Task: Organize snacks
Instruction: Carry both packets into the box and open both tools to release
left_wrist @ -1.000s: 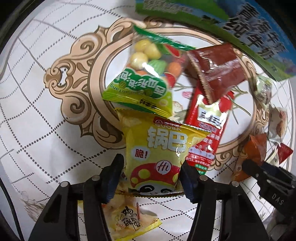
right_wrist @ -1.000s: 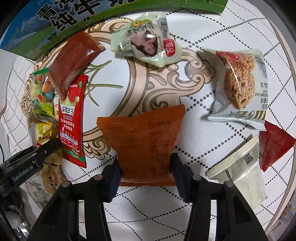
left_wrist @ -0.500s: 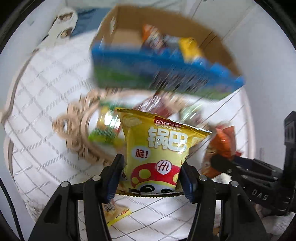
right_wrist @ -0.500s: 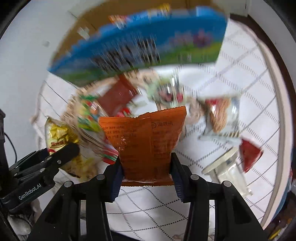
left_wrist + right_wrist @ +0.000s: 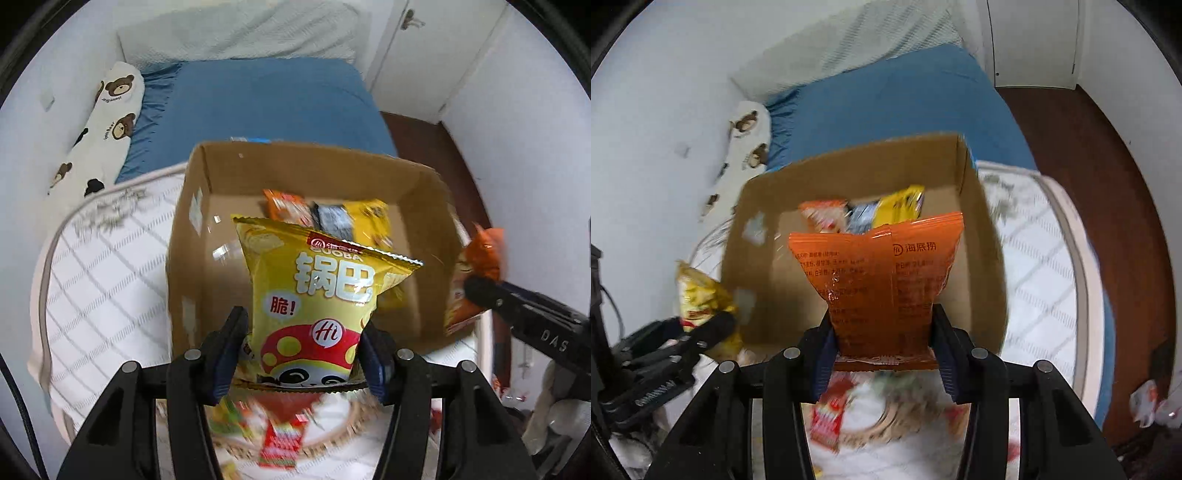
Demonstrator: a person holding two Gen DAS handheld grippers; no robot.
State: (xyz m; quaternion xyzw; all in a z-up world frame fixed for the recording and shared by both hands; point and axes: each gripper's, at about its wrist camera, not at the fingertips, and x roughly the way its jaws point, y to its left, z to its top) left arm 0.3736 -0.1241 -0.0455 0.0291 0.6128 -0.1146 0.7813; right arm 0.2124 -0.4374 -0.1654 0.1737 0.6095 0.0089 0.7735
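Pinching a yellow bag (image 5: pixel 314 295), your left gripper (image 5: pixel 303 354) fronts the box (image 5: pixel 295 162); your right gripper (image 5: pixel 882 350) clamps an orange bag (image 5: pixel 875 280).

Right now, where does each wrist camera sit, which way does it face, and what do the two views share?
Left wrist: on the left gripper, facing the cardboard box; its fingers clamp the yellow bag, right gripper at the right edge.
Right wrist: on the right gripper, facing the box; its fingers clamp the orange bag, left gripper at lower left.
Shared: box, both bags, blue bed.
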